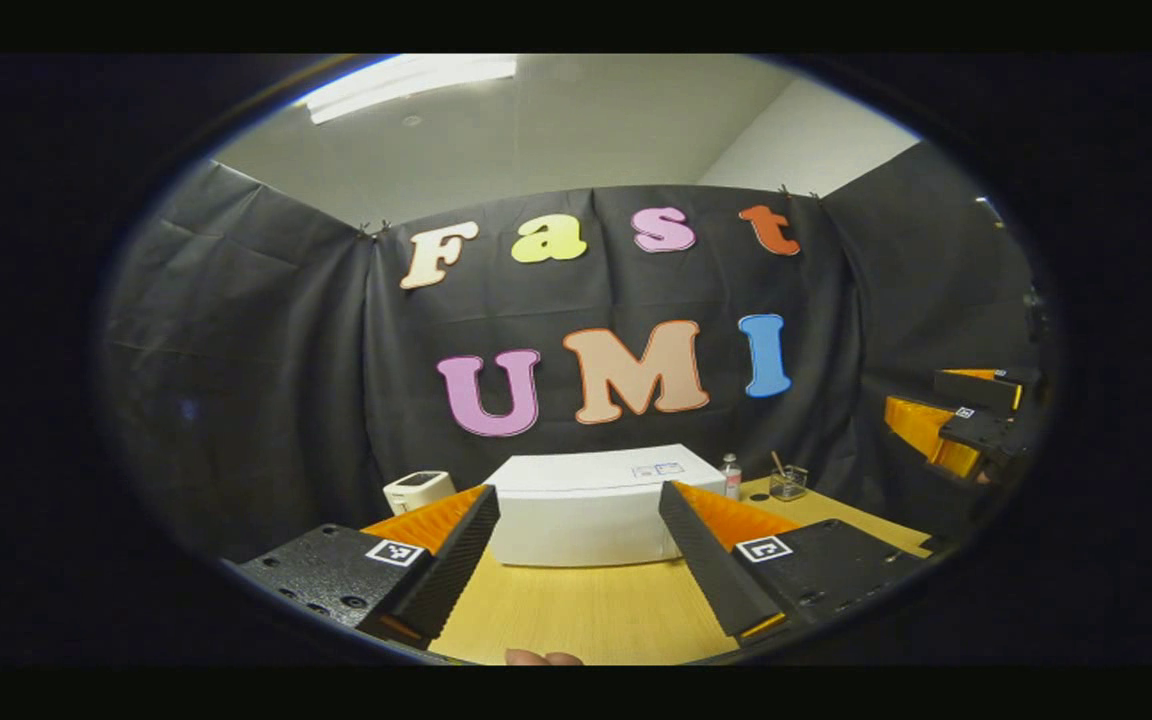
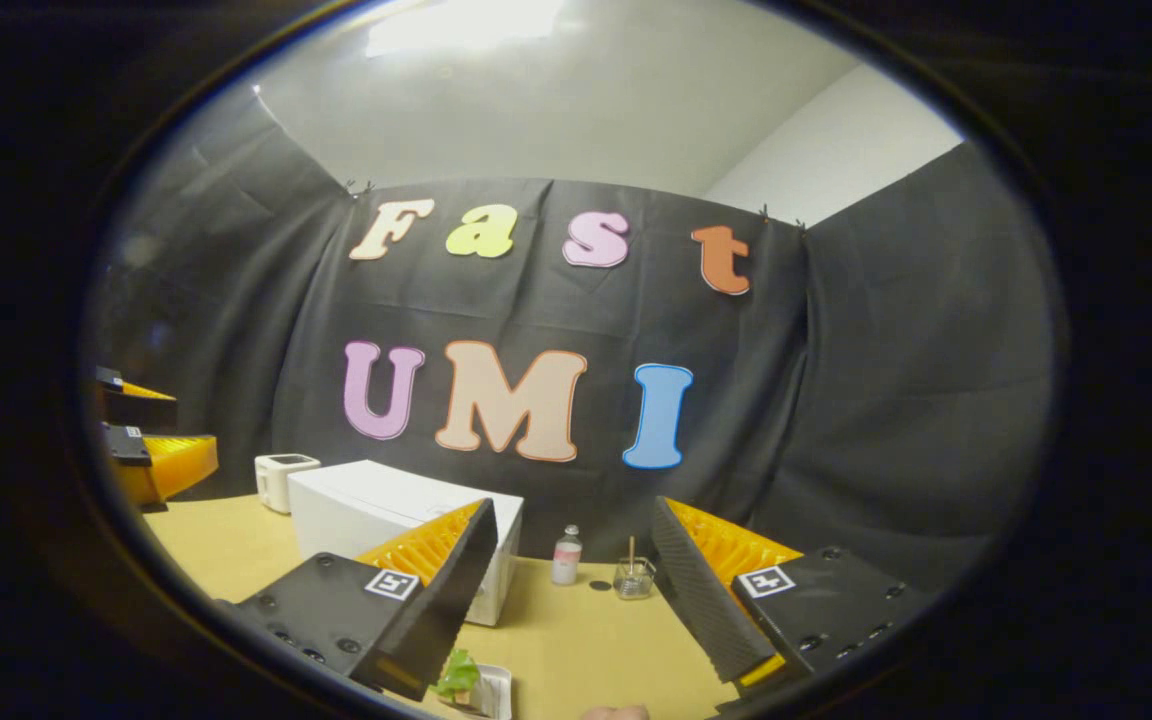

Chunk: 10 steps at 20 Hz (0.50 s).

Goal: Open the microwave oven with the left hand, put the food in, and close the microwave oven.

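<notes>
So the microwave (image 1: 591, 505) sits toward the table's (image 1: 576, 610) back edge. Toaster-looking thing (image 1: 418, 490) just left of it, small bottle (image 1: 731, 476) and glass jar (image 1: 788, 483) off to its right, food tray (image 2: 481, 690) at the front edge.

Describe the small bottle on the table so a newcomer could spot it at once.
Start at the white microwave on the wooden table, in front of the black cloth wall. On the side away from the little white appliance stands the small bottle, upright. Unlike the squat glass jar with a stick beside it, it is taller, capped and pink-labelled.
</notes>
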{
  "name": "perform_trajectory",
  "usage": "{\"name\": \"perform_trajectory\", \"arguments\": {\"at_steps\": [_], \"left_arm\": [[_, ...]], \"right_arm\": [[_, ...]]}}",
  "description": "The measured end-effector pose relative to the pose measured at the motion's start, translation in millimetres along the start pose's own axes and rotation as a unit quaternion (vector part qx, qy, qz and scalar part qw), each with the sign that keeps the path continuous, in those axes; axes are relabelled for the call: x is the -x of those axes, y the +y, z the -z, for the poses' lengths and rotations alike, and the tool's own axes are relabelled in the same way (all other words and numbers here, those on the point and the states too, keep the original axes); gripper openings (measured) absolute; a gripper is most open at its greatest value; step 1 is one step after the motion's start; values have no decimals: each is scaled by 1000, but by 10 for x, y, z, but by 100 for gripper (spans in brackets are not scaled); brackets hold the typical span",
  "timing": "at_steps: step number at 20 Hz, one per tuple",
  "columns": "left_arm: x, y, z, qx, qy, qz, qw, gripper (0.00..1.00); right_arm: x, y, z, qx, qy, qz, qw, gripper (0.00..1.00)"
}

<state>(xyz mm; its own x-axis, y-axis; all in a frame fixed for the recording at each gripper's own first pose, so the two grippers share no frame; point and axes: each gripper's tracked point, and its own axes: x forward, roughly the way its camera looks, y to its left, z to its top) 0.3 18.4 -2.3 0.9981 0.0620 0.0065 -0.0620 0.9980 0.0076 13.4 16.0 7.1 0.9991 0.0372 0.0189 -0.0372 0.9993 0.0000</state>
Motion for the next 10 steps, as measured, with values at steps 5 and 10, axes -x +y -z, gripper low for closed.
{"name": "perform_trajectory", "arguments": {"at_steps": [5,10], "left_arm": [[-55,19,14,2,-3,0,1000,97],[-268,-54,69,14,-21,15,1000,97]], "right_arm": [[-9,16,-23,4,-3,-1,1000,99],[-1,35,-7,3,0,-6,1000,99]]}}
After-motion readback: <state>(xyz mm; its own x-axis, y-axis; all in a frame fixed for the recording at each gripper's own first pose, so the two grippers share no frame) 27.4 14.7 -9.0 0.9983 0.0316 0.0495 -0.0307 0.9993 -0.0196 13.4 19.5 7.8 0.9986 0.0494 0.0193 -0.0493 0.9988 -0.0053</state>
